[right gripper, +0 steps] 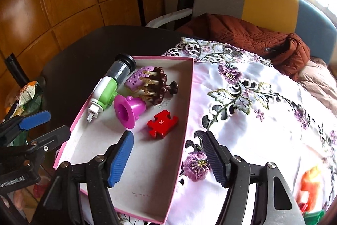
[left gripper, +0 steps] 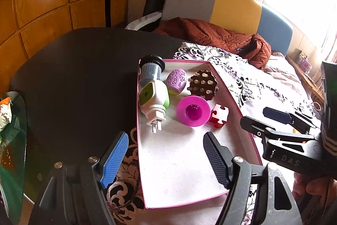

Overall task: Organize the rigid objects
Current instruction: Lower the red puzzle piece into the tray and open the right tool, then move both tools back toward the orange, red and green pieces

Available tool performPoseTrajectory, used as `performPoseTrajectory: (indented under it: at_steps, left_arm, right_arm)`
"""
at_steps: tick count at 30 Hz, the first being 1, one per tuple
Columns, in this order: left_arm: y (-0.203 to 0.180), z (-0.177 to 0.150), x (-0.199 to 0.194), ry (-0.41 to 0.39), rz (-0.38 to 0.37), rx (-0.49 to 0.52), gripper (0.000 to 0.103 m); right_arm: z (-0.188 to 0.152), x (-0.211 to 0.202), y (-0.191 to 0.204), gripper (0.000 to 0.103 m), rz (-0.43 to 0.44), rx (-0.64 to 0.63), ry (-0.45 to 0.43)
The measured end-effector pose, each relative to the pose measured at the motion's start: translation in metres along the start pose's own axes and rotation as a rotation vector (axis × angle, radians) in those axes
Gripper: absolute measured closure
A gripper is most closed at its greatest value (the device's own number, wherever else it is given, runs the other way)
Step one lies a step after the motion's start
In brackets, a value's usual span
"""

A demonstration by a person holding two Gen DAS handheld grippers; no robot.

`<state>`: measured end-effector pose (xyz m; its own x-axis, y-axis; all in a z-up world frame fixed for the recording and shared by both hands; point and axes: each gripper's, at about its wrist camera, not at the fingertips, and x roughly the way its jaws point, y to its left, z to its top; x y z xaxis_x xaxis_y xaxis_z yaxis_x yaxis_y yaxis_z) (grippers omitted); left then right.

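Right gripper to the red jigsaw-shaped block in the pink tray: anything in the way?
Nothing visible. The open right gripper hangs above the pink-rimmed cardboard tray, and only bare tray floor lies between it and the red jigsaw-shaped block.

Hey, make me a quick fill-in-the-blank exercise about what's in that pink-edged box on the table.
1. The puzzle piece in the box is coloured ____.
2. The letter on the puzzle piece is ____.
3. The right gripper has its jaws ____.
4. The funnel-shaped cup is coloured ____.

Missing words: red; K; open; pink

Pink-rimmed box [right gripper: 185,98]; red puzzle piece [right gripper: 161,124]; floral cloth [right gripper: 263,119].
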<state>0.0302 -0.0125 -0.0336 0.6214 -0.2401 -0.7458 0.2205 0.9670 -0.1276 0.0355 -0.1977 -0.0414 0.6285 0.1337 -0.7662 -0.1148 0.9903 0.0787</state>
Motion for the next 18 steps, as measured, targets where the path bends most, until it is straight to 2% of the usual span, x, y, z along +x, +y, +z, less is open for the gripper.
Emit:
performPoseTrajectory:
  at_steps: [7,18]
  left_arm:
    - [-0.008,-0.002,-0.002,0.001,-0.007,0.021,0.029]
    - [-0.021,-0.006,0.0,0.016,-0.015,0.059,0.029]
  right_arm:
    - [-0.009,-0.014,-0.005,0.028,-0.023,0.011,-0.026]
    - [-0.019,-0.031,-0.026,0.027,-0.059,0.055,-0.045]
